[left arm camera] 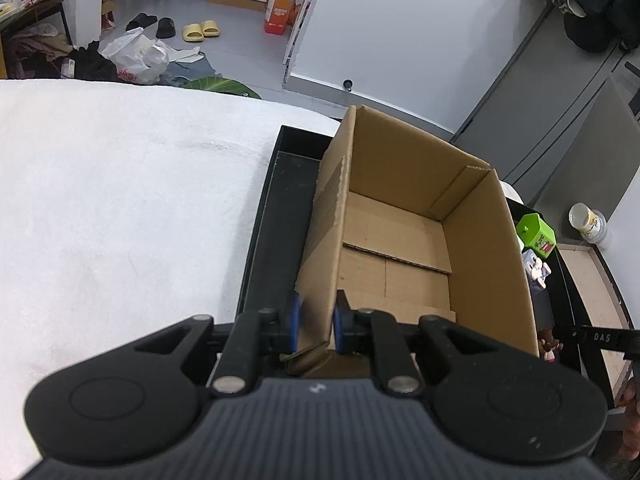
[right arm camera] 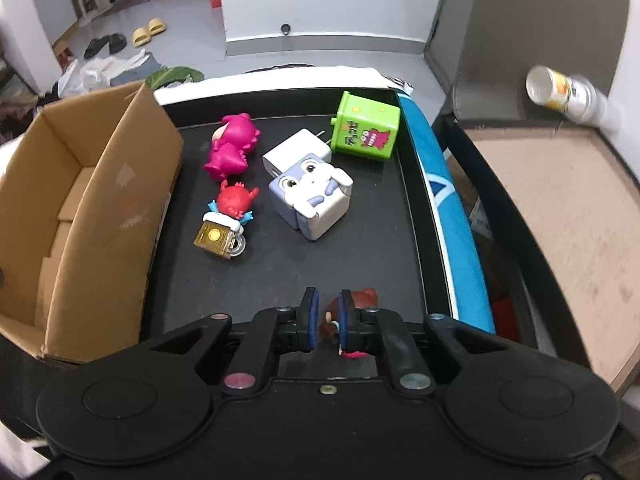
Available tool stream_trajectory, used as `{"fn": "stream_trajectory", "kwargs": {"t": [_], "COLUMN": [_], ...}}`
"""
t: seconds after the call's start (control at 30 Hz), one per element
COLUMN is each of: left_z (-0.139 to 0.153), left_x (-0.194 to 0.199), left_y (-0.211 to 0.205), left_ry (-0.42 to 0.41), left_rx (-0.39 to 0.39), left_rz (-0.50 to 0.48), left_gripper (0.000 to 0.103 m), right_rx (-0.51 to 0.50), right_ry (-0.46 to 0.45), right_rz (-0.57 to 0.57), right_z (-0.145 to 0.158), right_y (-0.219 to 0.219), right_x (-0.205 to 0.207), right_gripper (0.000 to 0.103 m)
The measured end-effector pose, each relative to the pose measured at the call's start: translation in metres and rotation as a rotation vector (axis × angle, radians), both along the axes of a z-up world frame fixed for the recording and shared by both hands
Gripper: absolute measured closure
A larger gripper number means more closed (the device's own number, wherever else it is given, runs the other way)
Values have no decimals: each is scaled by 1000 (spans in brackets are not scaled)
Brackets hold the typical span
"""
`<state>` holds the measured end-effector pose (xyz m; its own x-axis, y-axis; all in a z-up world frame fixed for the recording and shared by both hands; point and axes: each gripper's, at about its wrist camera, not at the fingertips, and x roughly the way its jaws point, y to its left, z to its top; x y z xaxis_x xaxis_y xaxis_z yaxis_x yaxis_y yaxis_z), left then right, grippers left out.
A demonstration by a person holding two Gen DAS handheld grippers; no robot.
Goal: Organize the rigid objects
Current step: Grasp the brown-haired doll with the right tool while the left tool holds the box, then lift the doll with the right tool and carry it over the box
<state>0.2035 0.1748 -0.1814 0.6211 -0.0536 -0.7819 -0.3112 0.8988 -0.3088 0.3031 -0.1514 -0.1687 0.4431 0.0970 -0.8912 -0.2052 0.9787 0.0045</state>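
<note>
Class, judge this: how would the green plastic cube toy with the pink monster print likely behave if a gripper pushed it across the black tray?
The green plastic cube toy looks rigid, so it probably would not flex. Its flat faces suggest sliding on the black tray rather than rolling. Glossy plastic may be slippery between pads.

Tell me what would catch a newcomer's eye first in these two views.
The open, empty cardboard box dominates, standing at the left of the black tray, with the left gripper straddling its near wall. To its right lie bright toys: a lime-green cube at the far end, a magenta figure beside the box, and a grey-and-white bunny block mid-tray. At the near edge, the right gripper straddles a small brown-haired figurine.
</note>
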Motion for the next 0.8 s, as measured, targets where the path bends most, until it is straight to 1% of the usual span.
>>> {"fn": "stream_trajectory", "kwargs": {"t": [0.03,0.1,0.13,0.2,0.3,0.4,0.67,0.7,0.77,0.8], "left_z": [0,0,0,0,0,0,0,0,0,0], "left_x": [0,-1,-1,-1,0,0,-1,-1,-2,-1], "left_y": [0,1,1,1,2,2,3,3,3,3], "left_ry": [-2,-6,-6,-5,-6,-6,-6,-6,-7,-6], "left_rx": [-1,-4,-5,-7,-8,-10,-13,-13,-14,-14], "left_rz": [-1,-3,-4,-3,-5,-5,-4,-4,-4,-3], "left_gripper": [88,88,88,88,88,88,88,88,88,88], "right_rx": [16,48,69,100,70,70,-28,-37,-44,-42], "right_ry": [-3,-4,2,10,10,22,41,37,37,44], "right_rz": [-20,-77,-105,-132,-112,-85,-55,-54,-50,-51], "right_z": [1,1,1,-1,-6,-14,-37,-38,-38,-39], "right_y": [-4,-15,-20,-24,-17,-8,0,0,0,0], "right_x": [0,0,1,3,6,8,14,14,16,16], "right_gripper": [56,39,38,38,38,38,39,42,56,57]}}
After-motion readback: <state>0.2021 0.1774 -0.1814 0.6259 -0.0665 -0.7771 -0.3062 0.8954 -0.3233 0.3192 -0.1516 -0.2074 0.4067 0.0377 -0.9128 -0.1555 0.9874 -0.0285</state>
